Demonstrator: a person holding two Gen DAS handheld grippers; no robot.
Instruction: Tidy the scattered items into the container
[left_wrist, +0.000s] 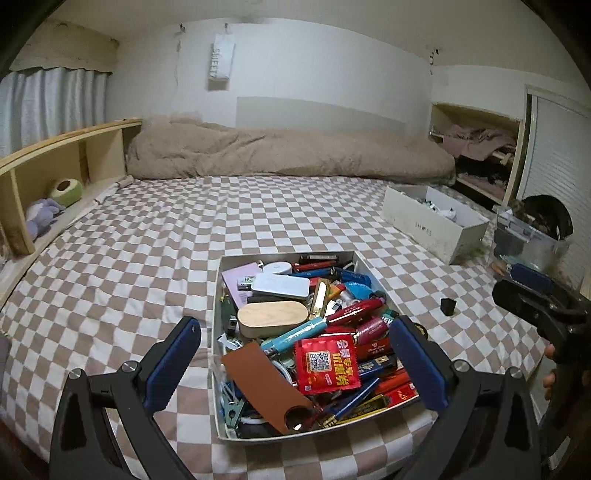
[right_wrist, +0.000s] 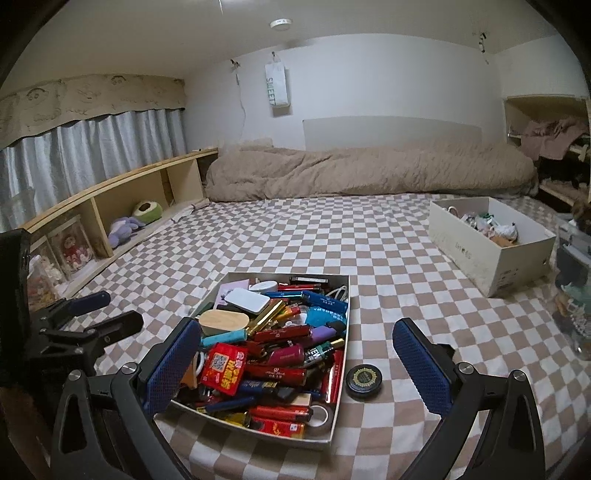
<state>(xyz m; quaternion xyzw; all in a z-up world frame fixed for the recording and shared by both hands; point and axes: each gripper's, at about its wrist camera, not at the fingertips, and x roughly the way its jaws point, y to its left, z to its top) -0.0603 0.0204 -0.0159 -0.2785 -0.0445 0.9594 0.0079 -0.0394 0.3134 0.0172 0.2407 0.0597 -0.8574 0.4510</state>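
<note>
Since the round black tin (right_wrist: 364, 376) lies on the bed touching the container (right_wrist: 341, 369) at its 3 o'clock side, the right gripper (right_wrist: 308, 373), fingers spread and empty, is nearer than the equally released left gripper (left_wrist: 295, 363).

A brown-and-white check is being shown by the bed sheet (right_wrist: 295, 236). Beige is being worn by the quilt (right_wrist: 369, 173), white by the tray (right_wrist: 332, 424) and box (right_wrist: 480, 258), red by the packet (right_wrist: 223, 367), black-and-gold by the round tin (right_wrist: 364, 380).
</note>
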